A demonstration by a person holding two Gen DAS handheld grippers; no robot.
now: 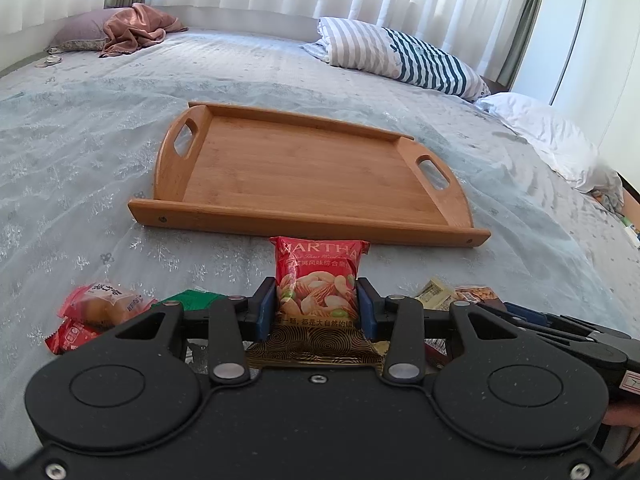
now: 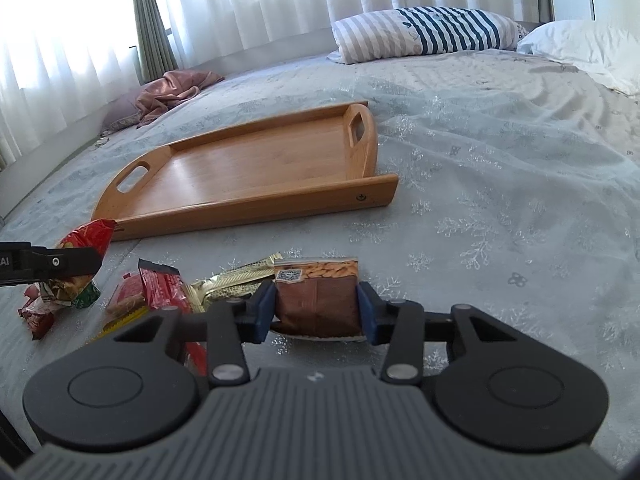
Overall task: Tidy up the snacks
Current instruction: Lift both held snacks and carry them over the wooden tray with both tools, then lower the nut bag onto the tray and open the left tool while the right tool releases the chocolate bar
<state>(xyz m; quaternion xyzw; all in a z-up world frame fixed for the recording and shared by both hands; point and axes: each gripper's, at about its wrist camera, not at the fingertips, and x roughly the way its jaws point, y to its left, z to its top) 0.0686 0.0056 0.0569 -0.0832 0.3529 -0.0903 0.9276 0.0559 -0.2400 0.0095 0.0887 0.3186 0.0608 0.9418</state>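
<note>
Closest to the left wrist camera, the left gripper (image 1: 317,307) is clamped on a red mixed-nut packet (image 1: 318,280), its blue pads (image 1: 267,308) pressing both sides; the packet stands upright just before the wooden tray (image 1: 308,220), which sits bare on the pale bedspread (image 1: 80,152); a bun packet (image 1: 105,303) and small red wrappers (image 1: 69,335) lie at the left, a beige sachet (image 1: 434,293) at the right; striped pillow (image 1: 400,52) beyond.

Right wrist view: the right gripper (image 2: 317,307) grips a brown almond packet (image 2: 318,300) between its pads, low over the bedspread; red wrapper (image 2: 162,284) and gold sachet (image 2: 236,280) lie beside it; the left gripper's finger (image 2: 60,262) crosses the red packet at left; the tray lies ahead-left.
</note>
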